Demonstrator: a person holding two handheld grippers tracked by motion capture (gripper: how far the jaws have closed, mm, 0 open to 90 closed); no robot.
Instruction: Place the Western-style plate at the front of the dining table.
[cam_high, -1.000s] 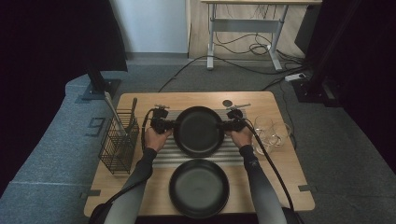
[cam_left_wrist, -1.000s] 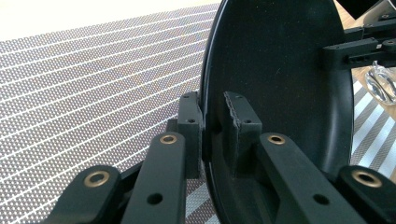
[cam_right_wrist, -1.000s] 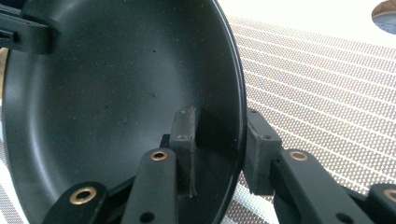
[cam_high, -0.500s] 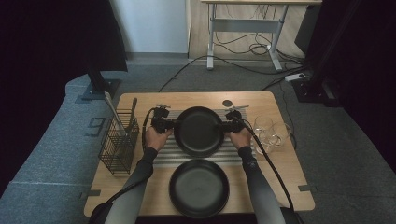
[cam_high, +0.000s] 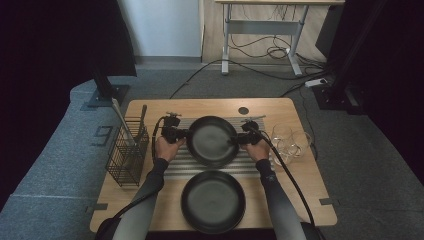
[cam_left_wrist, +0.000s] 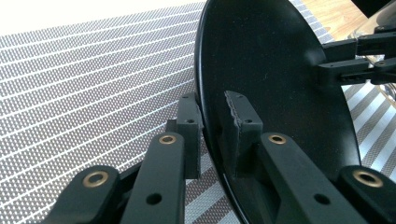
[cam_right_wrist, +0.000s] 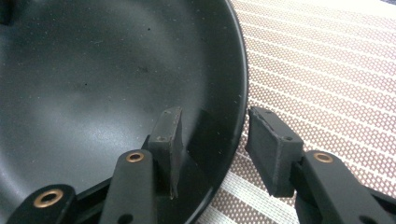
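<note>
Two black plates on the wooden desk. The far plate sits on a striped placemat, bracketed by both claws; the near plate lies untouched toward the person, apart from the first.

Left claw: narrow, clamped on the far plate's left rim. In the left gripper view the rim passes between the two pads, one under, one over, both pressing (no gap visible). The plate extends away from this claw to the right, tilted up off the mat on that side of the view.

Right claw: at the opposite rim, jaws have just been opening. The right gripper view shows the rim between the jaws, the outer pad standing clear of the edge with mat showing in the gap; the inner pad rests over the plate's face.

Key relation: the plate lies between the claws, its held axis running left to right, so only the left claw carries it now. Judgement: the right is releasing, and the plate's right edge may drop or pivot.

Wire cutlery basket beyond the left claw; drinking glasses just beyond the right.
</note>
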